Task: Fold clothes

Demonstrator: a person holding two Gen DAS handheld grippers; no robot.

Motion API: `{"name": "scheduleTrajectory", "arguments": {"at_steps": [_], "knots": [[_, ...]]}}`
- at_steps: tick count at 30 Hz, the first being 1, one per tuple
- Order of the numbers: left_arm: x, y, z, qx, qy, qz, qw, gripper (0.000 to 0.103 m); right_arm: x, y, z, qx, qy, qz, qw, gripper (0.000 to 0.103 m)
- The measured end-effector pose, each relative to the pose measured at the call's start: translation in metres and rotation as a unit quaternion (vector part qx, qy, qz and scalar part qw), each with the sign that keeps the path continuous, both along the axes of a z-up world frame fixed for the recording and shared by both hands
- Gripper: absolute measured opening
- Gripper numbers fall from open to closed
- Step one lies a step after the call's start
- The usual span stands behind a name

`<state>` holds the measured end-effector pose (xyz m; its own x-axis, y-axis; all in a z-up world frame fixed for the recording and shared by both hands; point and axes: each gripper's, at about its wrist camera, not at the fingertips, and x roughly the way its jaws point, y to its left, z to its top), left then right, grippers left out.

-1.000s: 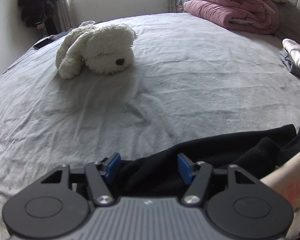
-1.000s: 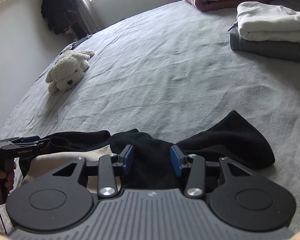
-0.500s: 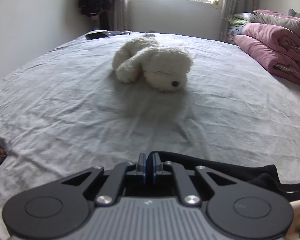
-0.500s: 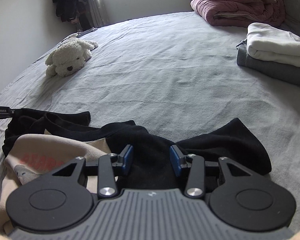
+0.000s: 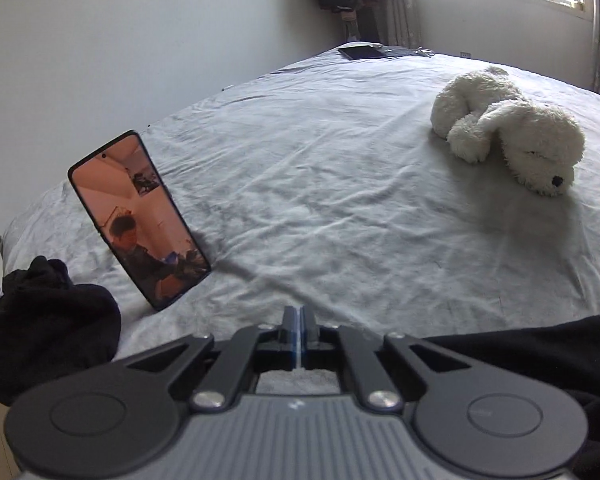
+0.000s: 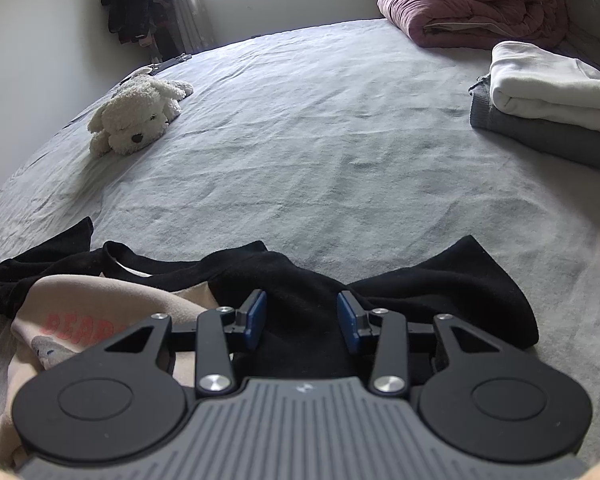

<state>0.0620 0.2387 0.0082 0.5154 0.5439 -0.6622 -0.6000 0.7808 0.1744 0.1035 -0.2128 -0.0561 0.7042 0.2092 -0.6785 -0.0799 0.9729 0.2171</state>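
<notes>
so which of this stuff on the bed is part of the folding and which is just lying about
Part of the job:
- black garment
- beige printed top
- folded white and grey stack

Lying about:
- plush dog
- propped phone
- pink duvet

A matt, wrinkled cloth sheet point(image 6: 340, 152) is seen. The dog point(image 6: 136, 118) is covered in shaggy plush. Soft black knit garment point(image 6: 300, 280) is shown, matt. The phone point(image 5: 138, 220) is faced in glossy glass. Quilt point(image 6: 476, 4): puffy, faintly sheened.
</notes>
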Motion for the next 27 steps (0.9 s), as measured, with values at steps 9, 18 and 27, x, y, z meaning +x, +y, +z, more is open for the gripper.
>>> {"name": "scheduleTrajectory", "arguments": {"at_steps": [9,18,27], "knots": [[0.018,-0.041,0.000,-0.100,-0.033,-0.173,0.9793,0.043,0.001,-0.010,0.007,0.031,0.005,-0.012,0.999,0.041],[0.054,-0.074,-0.035,-0.042,0.013,-0.274,0.9608,0.053,0.002,-0.011,0.005,0.040,0.012,-0.013,0.999,0.041],[0.058,-0.090,-0.046,-0.027,0.042,-0.279,0.9590,0.006,0.003,-0.010,0.003,0.038,0.014,-0.012,0.999,0.041]]}}
